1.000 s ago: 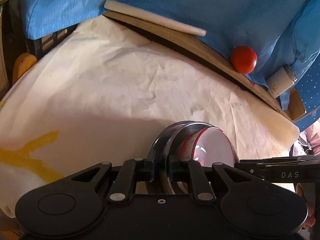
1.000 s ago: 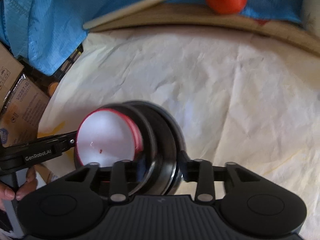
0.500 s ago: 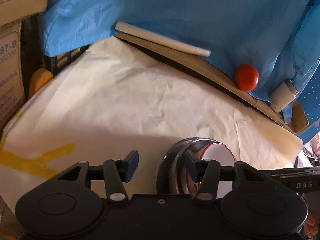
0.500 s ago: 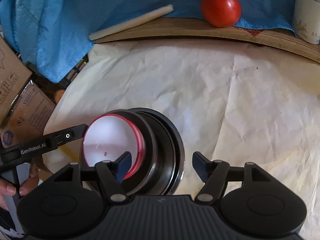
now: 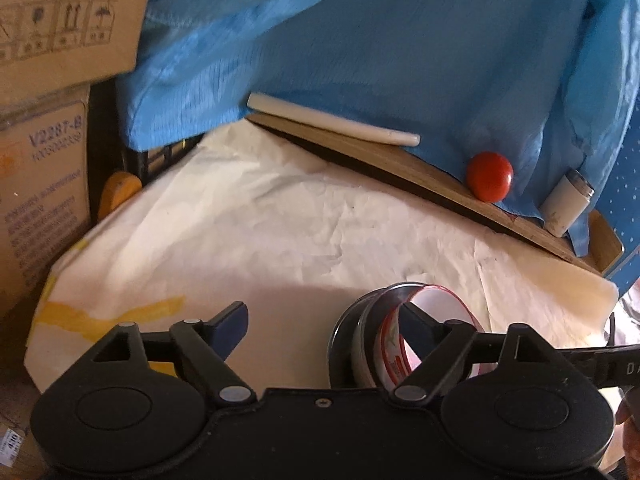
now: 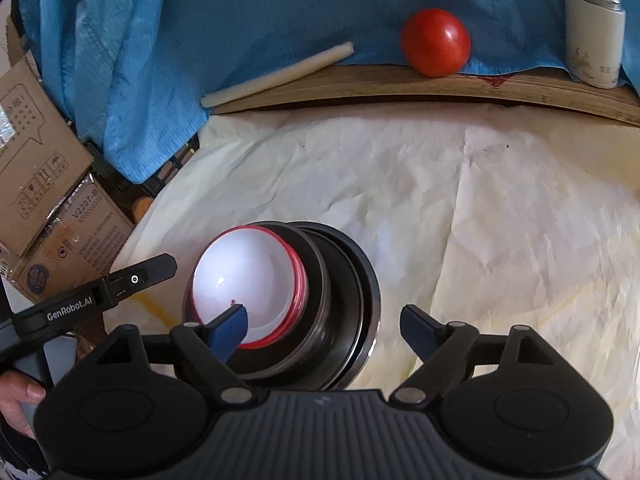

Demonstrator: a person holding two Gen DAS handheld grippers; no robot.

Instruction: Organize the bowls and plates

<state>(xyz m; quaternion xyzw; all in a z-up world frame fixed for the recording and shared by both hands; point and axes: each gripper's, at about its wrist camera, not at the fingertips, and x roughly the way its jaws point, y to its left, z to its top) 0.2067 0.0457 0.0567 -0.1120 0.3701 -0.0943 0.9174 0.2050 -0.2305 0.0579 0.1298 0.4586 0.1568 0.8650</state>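
Both the left gripper (image 5: 324, 326) and the right gripper (image 6: 322, 328) have just been opening, jaws apart and gripping nothing. The nested bowls (image 6: 320, 280) sit on the white paper (image 6: 440, 200). The grippers' bodies hide the stack's near rim.

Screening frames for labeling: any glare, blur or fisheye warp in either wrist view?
Right wrist: bright glare washes out the inside of the red-rimmed white bowl; the wooden board edge bows from fisheye. Left wrist: cardboard boxes at left are motion-smeared; a soft shadow lies on the white paper near the bowl.
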